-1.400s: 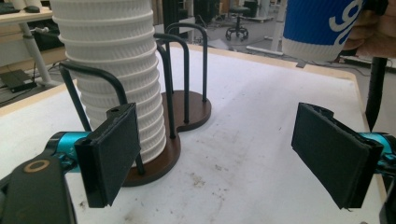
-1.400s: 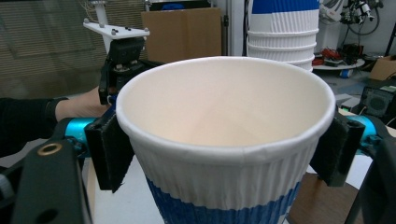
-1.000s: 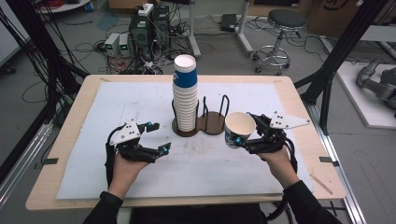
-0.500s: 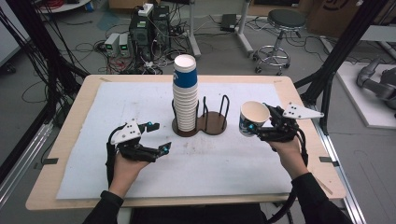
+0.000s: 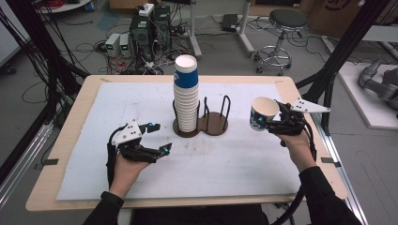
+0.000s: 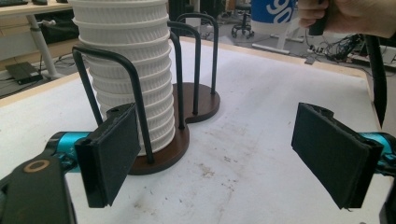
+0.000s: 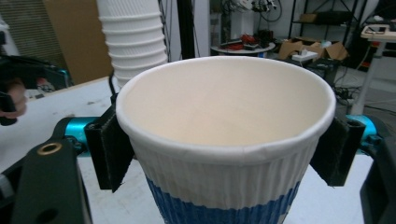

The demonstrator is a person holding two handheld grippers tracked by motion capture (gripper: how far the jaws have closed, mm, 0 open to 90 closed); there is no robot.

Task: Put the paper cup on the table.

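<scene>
right gripper (image 5: 271, 123) jaws clenched on a paper cup (image 5: 262, 113), held above the bench right of the stack (image 5: 186, 96); squeezing could crush it. left gripper (image 5: 155, 138) jaws released.

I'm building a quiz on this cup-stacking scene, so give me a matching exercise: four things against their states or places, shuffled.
1. left tongs
2. right tongs
3. cup stack
4. holder's right-hand slot

a. empty
b. shut on a single cup
c. open, holding nothing
d. standing in the holder's left-hand slot

Pairs: 1-c, 2-b, 3-d, 4-a
</scene>
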